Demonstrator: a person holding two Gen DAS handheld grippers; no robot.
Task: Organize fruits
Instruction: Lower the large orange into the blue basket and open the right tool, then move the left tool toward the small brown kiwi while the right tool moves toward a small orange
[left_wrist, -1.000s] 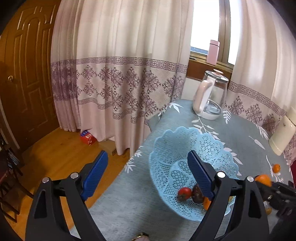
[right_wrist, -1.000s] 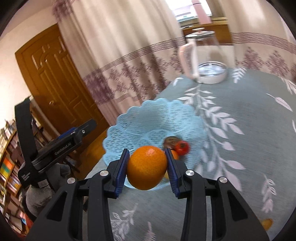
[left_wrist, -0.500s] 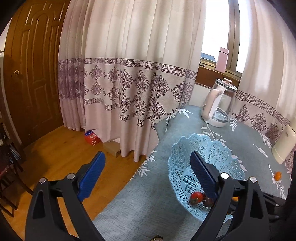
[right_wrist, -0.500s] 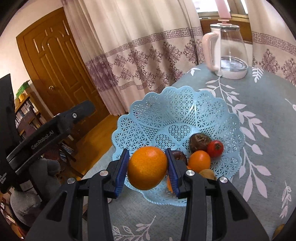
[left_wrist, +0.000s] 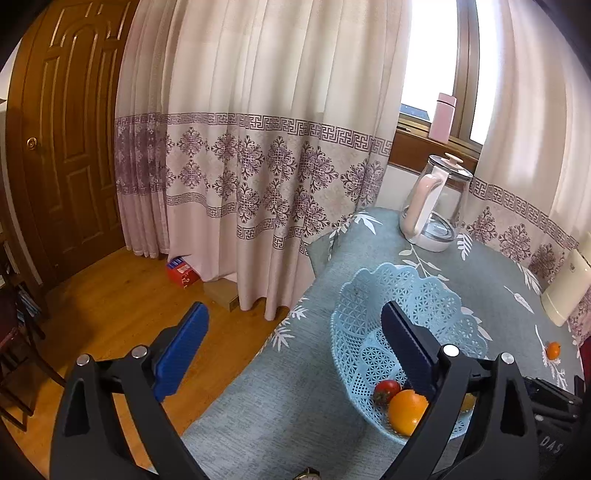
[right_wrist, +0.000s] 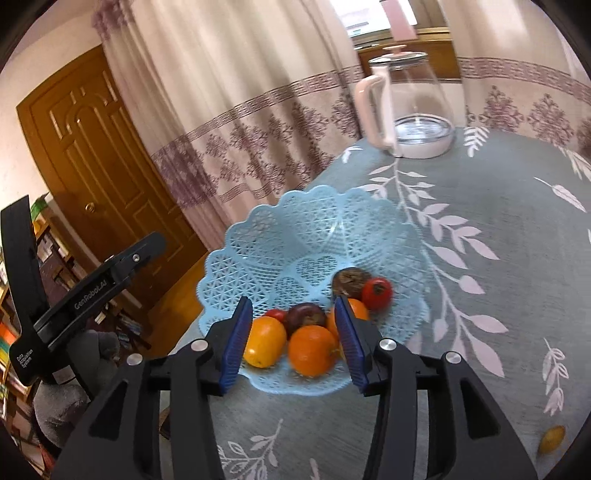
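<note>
Oranges (right_wrist: 309, 349) lay in the basket (right_wrist: 258, 236) between the right gripper's (right_wrist: 291, 341) spread, empty fingers; one small orange (left_wrist: 553, 350) remained on the bench (right_wrist: 517, 240).

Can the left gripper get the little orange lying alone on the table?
Probably yes. The left gripper is open and empty, and the little orange lies alone on the tablecloth, nothing on it. It lies far to the right, past the blue basket, so the hand must swing across.
</note>
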